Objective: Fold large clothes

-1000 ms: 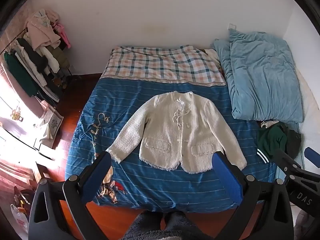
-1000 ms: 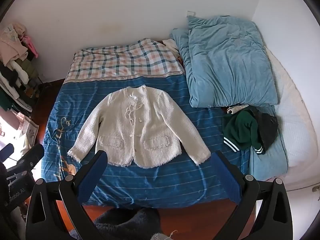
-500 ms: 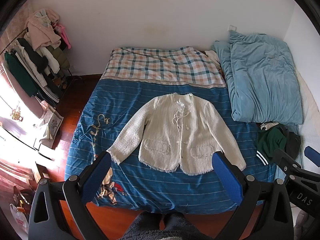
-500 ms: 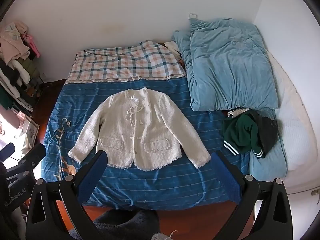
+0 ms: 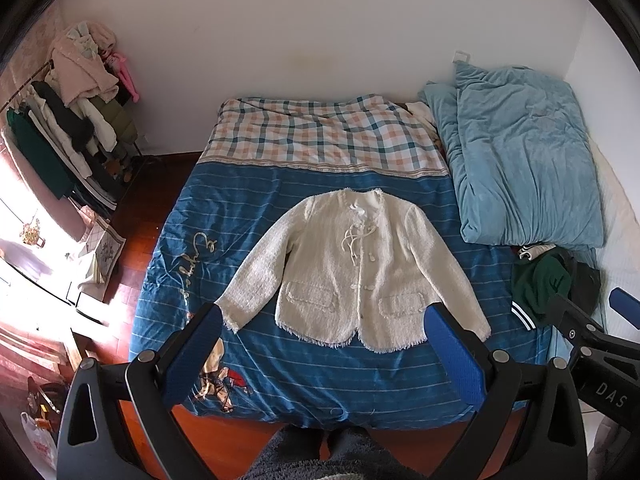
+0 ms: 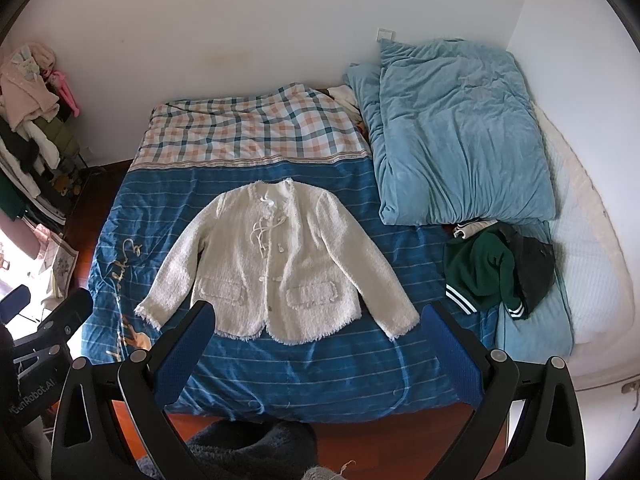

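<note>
Left wrist view: the left gripper (image 5: 320, 354) is held above the near edge of the bed (image 5: 256, 208), fingers wide apart, holding nothing. The jacket (image 5: 352, 272) lies flat and face up at mid-bed, both sleeves spread outward; no fold has been made. Right wrist view: the right gripper (image 6: 316, 350) is likewise spread apart and empty, clear of the jacket (image 6: 276, 264). A green garment (image 6: 484, 268) lies heaped beside a blue quilt (image 6: 460, 132), unfolded. Judgement: folding not yet started; all folds remain.
</note>
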The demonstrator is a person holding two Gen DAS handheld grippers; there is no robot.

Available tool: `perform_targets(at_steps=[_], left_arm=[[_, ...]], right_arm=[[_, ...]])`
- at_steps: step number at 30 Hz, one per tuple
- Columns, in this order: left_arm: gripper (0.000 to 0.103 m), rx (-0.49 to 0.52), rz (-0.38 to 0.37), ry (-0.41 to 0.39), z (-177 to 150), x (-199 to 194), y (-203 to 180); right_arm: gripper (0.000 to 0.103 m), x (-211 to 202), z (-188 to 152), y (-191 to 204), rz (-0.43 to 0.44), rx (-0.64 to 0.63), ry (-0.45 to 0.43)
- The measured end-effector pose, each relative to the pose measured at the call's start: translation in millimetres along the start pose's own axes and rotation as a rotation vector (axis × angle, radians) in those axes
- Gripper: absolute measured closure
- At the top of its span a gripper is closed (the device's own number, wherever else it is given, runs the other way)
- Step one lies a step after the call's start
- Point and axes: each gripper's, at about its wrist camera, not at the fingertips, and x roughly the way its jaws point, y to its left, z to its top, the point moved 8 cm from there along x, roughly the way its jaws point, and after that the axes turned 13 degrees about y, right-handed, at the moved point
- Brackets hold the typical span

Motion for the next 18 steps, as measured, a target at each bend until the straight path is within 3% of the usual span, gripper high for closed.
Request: perform_targets(at_steps=[18], left_arm=[[0.0, 0.009, -0.003, -0.011, 3.6, -5.6, -4.8]], right_arm=[[0.0, -6.6, 7.6, -0.5, -0.001, -0.004, -0.01]])
